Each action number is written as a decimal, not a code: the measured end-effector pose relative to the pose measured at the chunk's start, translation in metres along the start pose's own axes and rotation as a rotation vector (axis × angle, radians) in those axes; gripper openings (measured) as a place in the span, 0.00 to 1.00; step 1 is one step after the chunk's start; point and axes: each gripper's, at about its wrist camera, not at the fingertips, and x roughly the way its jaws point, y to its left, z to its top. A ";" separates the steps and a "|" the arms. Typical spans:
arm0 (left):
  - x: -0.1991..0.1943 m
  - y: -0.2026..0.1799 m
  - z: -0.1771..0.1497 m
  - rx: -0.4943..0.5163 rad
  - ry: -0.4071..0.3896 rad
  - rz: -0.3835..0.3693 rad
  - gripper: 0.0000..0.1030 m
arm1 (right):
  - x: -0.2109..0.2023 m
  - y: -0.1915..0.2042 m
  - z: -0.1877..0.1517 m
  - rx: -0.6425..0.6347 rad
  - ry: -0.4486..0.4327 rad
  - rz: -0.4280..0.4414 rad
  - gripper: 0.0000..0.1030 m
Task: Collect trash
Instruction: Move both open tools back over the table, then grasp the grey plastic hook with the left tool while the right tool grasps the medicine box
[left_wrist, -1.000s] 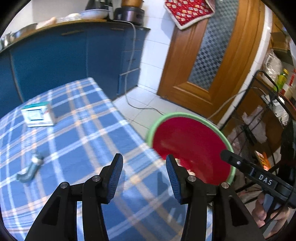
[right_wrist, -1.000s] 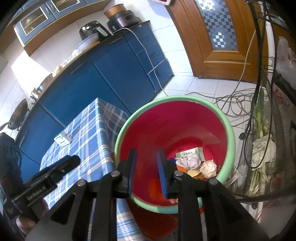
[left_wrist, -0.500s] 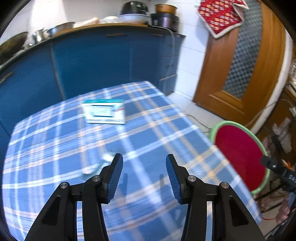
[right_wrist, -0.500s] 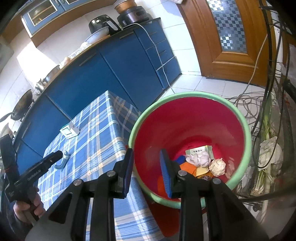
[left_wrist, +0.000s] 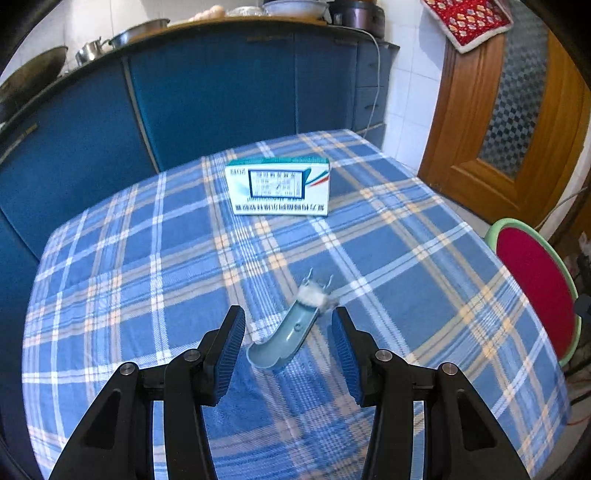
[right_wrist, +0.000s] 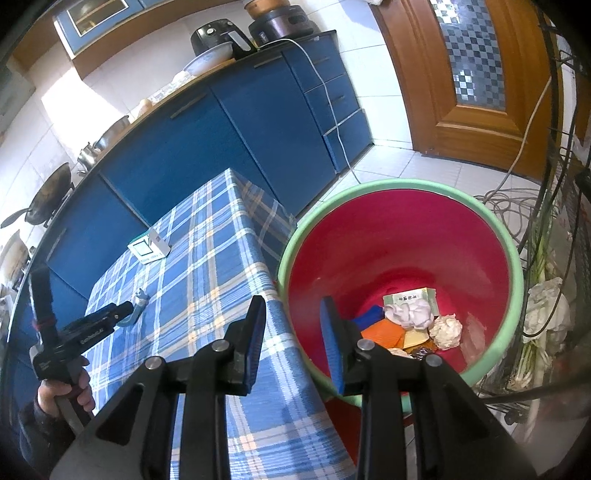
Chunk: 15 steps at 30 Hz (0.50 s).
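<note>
A grey-blue curved plastic piece (left_wrist: 288, 334) with a white end lies on the blue plaid tablecloth (left_wrist: 147, 295); my left gripper (left_wrist: 288, 354) is open and empty, its fingers either side of the piece's near end. A white and teal carton (left_wrist: 279, 186) lies farther back on the table. The piece (right_wrist: 137, 308) and carton (right_wrist: 148, 249) also show in the right wrist view. My right gripper (right_wrist: 293, 338) is open and empty above the rim of the red bin with a green rim (right_wrist: 369, 240), which holds crumpled paper (right_wrist: 447, 330), a small box and other scraps.
The bin (left_wrist: 535, 280) stands at the table's right edge. Blue cabinets (left_wrist: 184, 92) run behind the table, a wooden door (left_wrist: 517, 110) at right. A wire rack with cables and a bag (right_wrist: 546, 314) stands right of the bin.
My left gripper has swung left from the bin to the table and come up to the grey-blue piece. My right gripper has opened wider and shifted slightly over the bin's edge.
</note>
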 end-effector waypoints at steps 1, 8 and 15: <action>0.001 0.000 -0.001 -0.002 0.002 -0.005 0.49 | 0.001 0.001 0.000 -0.001 0.002 0.000 0.32; 0.013 -0.002 -0.004 0.002 0.026 -0.038 0.33 | 0.006 0.009 0.000 -0.018 0.015 0.002 0.32; 0.014 -0.004 -0.007 0.003 0.027 -0.060 0.20 | 0.012 0.025 0.004 -0.054 0.023 0.016 0.32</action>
